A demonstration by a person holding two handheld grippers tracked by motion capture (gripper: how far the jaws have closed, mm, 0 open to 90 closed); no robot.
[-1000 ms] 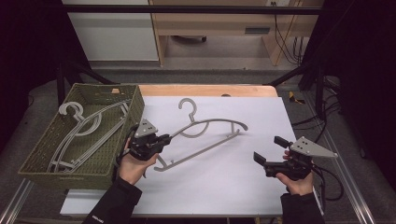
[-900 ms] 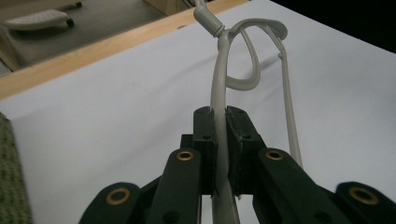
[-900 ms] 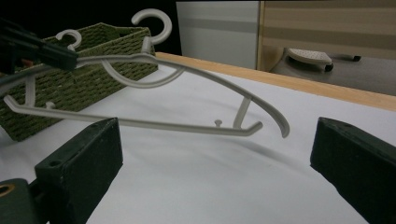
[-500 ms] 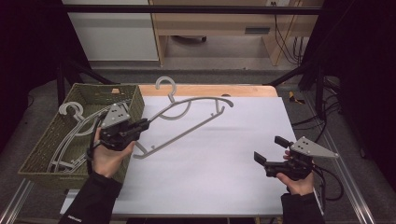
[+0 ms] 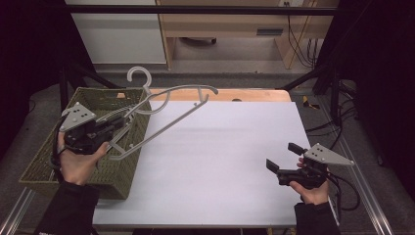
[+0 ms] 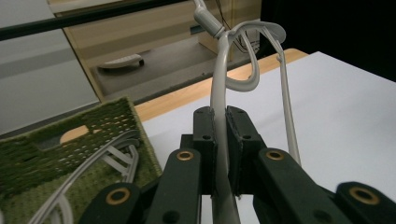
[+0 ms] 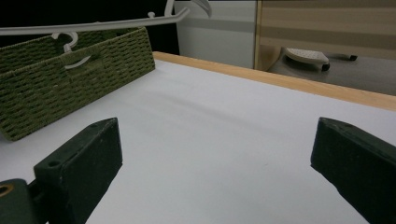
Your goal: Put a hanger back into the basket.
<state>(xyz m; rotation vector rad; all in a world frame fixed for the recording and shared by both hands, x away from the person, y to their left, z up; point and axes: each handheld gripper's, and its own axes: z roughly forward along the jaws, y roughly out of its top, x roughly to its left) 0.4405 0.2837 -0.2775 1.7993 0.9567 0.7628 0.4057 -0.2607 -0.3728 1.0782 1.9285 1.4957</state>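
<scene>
My left tongs pinch the grey hanger. Its long side points away over the bench, and the green basket sits right below. My right tongs are spread wide, far off.

High view overhead facing forward, claw views low, sharing basket

I count one grey hanger in my left gripper, at least two more hangers inside one green woven basket, two grippers total.
</scene>
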